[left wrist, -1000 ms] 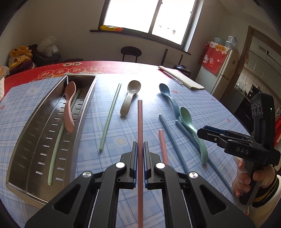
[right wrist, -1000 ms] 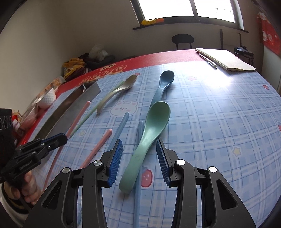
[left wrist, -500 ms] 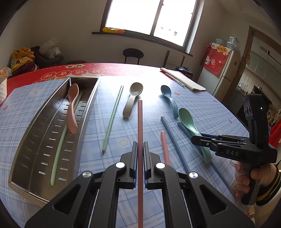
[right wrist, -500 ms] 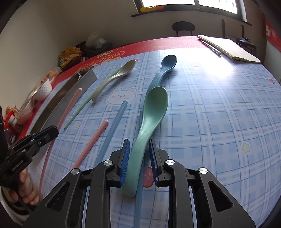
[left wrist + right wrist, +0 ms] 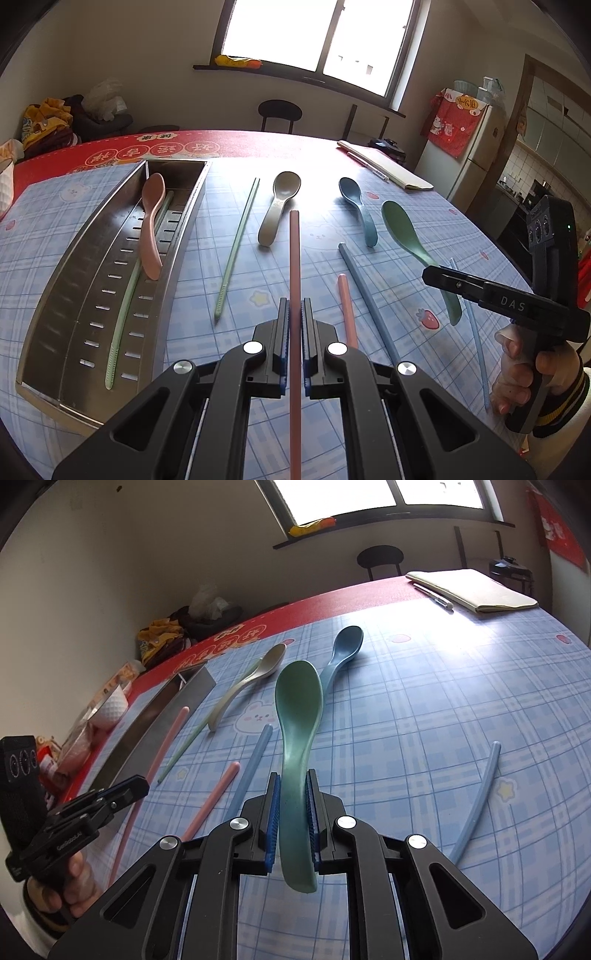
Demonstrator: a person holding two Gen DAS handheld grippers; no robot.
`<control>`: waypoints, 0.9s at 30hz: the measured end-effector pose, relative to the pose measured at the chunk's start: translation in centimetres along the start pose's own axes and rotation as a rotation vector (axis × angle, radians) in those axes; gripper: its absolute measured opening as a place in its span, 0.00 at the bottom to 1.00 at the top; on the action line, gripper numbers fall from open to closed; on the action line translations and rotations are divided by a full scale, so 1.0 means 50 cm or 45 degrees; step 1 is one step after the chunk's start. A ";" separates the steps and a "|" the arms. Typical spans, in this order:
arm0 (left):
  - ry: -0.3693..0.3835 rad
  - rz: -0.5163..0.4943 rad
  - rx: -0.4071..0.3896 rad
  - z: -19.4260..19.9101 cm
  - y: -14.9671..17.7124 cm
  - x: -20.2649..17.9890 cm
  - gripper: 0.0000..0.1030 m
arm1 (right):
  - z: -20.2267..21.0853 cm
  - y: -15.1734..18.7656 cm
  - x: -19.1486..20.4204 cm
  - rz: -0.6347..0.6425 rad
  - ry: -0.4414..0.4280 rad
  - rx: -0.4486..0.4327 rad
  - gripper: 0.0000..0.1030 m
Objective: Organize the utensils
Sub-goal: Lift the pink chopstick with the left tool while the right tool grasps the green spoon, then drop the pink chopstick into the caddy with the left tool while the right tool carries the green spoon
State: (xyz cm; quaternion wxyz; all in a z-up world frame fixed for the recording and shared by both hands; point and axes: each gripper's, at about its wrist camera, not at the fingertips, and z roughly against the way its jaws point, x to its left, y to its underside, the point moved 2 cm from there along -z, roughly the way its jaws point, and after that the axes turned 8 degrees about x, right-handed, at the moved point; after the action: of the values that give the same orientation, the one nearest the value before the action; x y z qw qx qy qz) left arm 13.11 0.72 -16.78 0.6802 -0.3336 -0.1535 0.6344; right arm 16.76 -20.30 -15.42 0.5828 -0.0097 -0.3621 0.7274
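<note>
White letters "DAS" show on the side of the black right gripper point(image 5: 439, 277). Tiny white lettering on the black left gripper point(image 5: 125, 790) is too small to read; so are the white characters on the red tablecloth border point(image 5: 155, 151).

4 spoons point(image 5: 279, 208), 6 chopsticks point(image 5: 236, 251), 1 tray point(image 5: 55, 295)

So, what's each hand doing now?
Left gripper shut on pink chopstick. Right gripper closing on green spoon. Tray unobstructed.
</note>
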 end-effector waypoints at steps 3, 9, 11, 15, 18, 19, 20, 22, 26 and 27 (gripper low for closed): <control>-0.013 -0.003 -0.004 0.001 0.000 -0.003 0.06 | 0.008 0.002 -0.002 -0.006 -0.016 -0.023 0.13; -0.019 0.023 -0.007 0.006 -0.001 0.001 0.06 | 0.017 0.002 -0.008 -0.019 -0.038 -0.049 0.13; 0.001 0.038 -0.008 0.018 -0.006 0.004 0.06 | 0.017 0.001 -0.008 -0.016 -0.036 -0.048 0.13; 0.079 0.071 -0.048 0.074 -0.026 0.023 0.06 | 0.017 0.000 -0.015 -0.041 -0.051 -0.043 0.13; 0.065 0.077 -0.089 0.121 -0.051 0.056 0.06 | 0.022 0.002 -0.021 -0.061 -0.072 -0.053 0.13; 0.053 0.089 -0.098 0.133 -0.063 0.073 0.06 | 0.023 0.003 -0.022 -0.065 -0.080 -0.059 0.13; 0.040 0.105 -0.103 0.142 -0.075 0.091 0.06 | 0.024 0.004 -0.022 -0.064 -0.083 -0.062 0.13; 0.015 0.124 -0.101 0.150 -0.098 0.122 0.06 | 0.023 0.004 -0.019 -0.061 -0.085 -0.064 0.13; -0.025 0.150 -0.023 0.116 -0.139 0.163 0.06 | 0.022 0.006 -0.019 -0.056 -0.082 -0.058 0.13; -0.035 0.158 0.010 0.101 -0.144 0.170 0.06 | 0.022 0.006 -0.018 -0.056 -0.083 -0.058 0.13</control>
State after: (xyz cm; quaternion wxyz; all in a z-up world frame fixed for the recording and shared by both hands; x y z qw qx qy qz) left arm 16.68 10.43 -10.26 0.6387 -0.3311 -0.1393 0.6805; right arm 16.31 -21.68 -15.13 0.5860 0.0087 -0.3975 0.7060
